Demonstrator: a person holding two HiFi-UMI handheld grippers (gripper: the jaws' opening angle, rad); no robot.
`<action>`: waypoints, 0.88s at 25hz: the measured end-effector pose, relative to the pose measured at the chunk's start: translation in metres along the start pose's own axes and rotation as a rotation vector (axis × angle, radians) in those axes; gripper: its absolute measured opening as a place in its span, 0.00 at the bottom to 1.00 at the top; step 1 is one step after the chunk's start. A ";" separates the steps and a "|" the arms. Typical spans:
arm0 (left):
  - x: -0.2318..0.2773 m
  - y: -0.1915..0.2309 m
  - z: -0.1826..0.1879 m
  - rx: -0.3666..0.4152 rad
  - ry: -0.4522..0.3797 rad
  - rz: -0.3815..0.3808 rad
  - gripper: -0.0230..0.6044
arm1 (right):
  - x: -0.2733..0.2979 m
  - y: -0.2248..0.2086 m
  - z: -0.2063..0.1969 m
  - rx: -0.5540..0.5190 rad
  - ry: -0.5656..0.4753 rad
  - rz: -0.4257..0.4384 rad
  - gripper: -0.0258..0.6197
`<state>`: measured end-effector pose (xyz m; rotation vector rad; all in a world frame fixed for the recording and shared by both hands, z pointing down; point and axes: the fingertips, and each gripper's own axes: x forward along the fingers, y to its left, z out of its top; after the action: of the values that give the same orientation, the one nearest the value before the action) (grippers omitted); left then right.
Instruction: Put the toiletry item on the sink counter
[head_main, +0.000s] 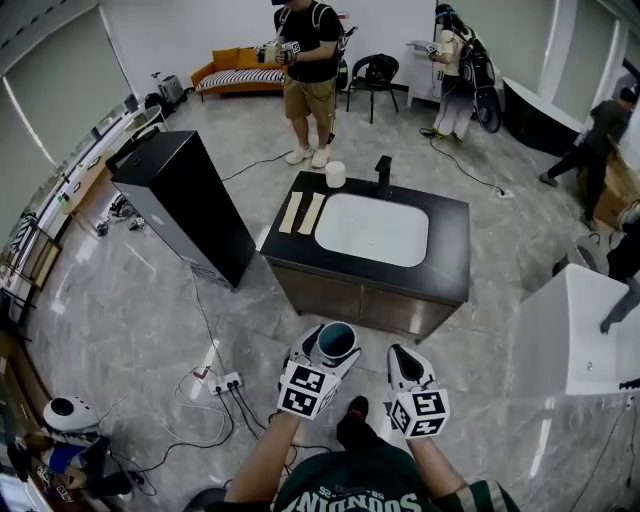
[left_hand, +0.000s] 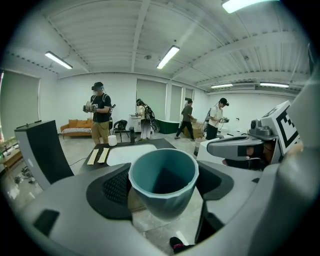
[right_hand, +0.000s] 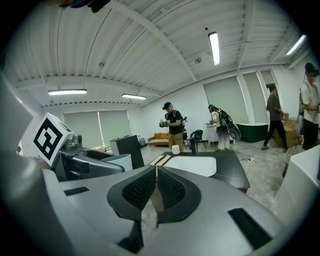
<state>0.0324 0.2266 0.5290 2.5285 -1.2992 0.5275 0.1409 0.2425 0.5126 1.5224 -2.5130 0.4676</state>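
Observation:
My left gripper (head_main: 336, 345) (left_hand: 162, 187) is shut on a teal cup (head_main: 336, 340) (left_hand: 163, 181), held upright with its open mouth up, just short of the near edge of the black sink counter (head_main: 445, 250) (left_hand: 165, 143). A white basin (head_main: 372, 229) is set into the counter, with a black tap (head_main: 384, 175) behind it. My right gripper (head_main: 402, 358) (right_hand: 155, 192) hangs beside the left one, shut with nothing between its pads. The cup (right_hand: 119, 161) shows at the left of the right gripper view.
On the counter lie two pale wooden strips (head_main: 301, 212) and a white cup (head_main: 335, 173). A black cabinet (head_main: 185, 203) stands left of the counter, a white tub (head_main: 575, 330) to the right. A power strip and cables (head_main: 215, 383) lie on the floor. Several people stand beyond.

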 end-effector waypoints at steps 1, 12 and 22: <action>0.006 0.004 0.005 0.001 -0.002 0.002 0.66 | 0.006 -0.004 0.003 0.000 0.001 0.001 0.11; 0.069 0.050 0.039 0.017 0.000 0.012 0.66 | 0.078 -0.036 0.033 0.001 -0.009 0.028 0.11; 0.102 0.078 0.073 0.046 -0.016 0.019 0.66 | 0.106 -0.062 0.053 0.010 -0.035 0.017 0.11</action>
<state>0.0381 0.0799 0.5103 2.5648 -1.3325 0.5480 0.1474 0.1085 0.5056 1.5264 -2.5561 0.4605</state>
